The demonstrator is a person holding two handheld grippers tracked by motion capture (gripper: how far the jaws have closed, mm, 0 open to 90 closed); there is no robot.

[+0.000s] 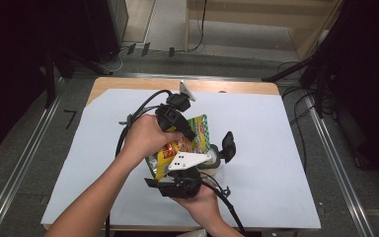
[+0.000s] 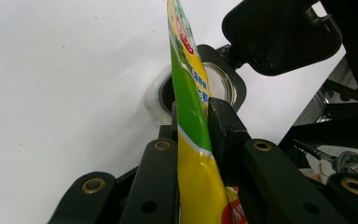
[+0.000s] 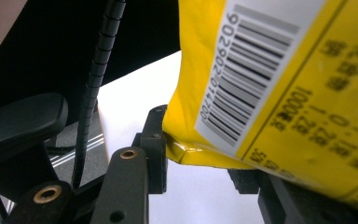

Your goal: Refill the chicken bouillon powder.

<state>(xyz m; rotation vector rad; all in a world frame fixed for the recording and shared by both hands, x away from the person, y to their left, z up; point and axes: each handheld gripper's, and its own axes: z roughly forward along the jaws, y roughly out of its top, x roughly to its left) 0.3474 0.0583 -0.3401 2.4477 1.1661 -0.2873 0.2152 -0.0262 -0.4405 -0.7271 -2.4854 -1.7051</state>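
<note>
While both hands keep the yellow-green pouch (image 1: 185, 145) in the air above the table (image 1: 276, 148), the point that matters is how the pouch lies against the open jar (image 2: 221, 84) under it. The left claw (image 2: 193, 121) is narrow and pinches the pouch edge-on; from its view the long axis of the pouch runs straight down toward the mouth of the jar, with the black lid (image 2: 279, 32) flipped back behind. The right claw (image 3: 200, 158) grips the bottom seam near the barcode, though its far pad is half hidden. I judge the jar is nearer to the left claw, so a tilt should go that way
</note>
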